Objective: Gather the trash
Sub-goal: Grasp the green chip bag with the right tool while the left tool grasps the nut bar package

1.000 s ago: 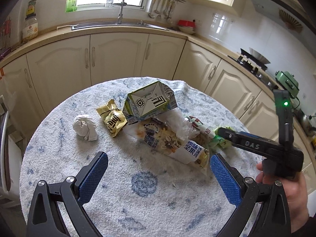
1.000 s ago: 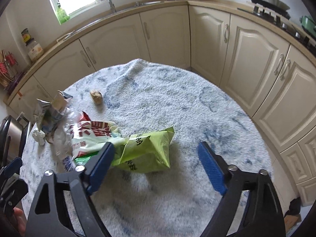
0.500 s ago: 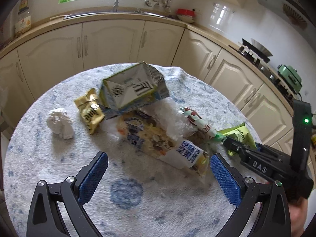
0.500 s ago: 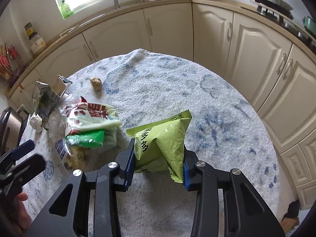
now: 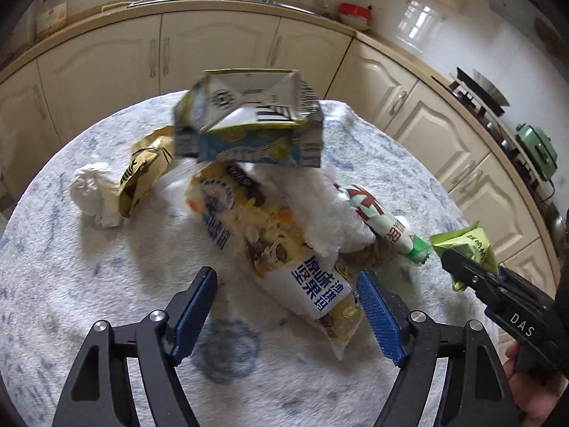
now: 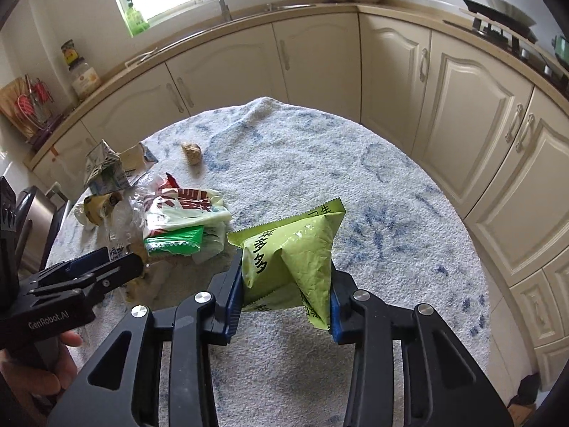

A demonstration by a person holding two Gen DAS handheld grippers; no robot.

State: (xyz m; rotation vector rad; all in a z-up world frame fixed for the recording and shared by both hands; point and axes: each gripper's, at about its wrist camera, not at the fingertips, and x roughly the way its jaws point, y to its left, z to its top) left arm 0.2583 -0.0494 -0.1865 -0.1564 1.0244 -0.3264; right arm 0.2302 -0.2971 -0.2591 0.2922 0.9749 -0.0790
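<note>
My right gripper (image 6: 282,290) is shut on a light green snack bag (image 6: 290,256) and holds it above the table; the bag also shows at the right in the left wrist view (image 5: 467,249). My left gripper (image 5: 288,311) is open, its fingers on either side of the near end of a clear nut-mix bag (image 5: 284,259). Behind it lie a crushed milk carton (image 5: 249,121), a gold wrapper (image 5: 144,174), a white crumpled tissue (image 5: 94,194) and a red-and-white packet (image 5: 377,217).
The round table (image 6: 355,163) has a blue-and-white fluffy cover. A small brown crumpled ball (image 6: 192,153) lies apart at its far side. Cream kitchen cabinets (image 6: 462,114) curve around behind. A metal bin (image 6: 32,227) stands at the table's left.
My right gripper closed on the green bag and lifted it off the table. My left gripper moved in toward the nut-mix bag and narrowed its opening.
</note>
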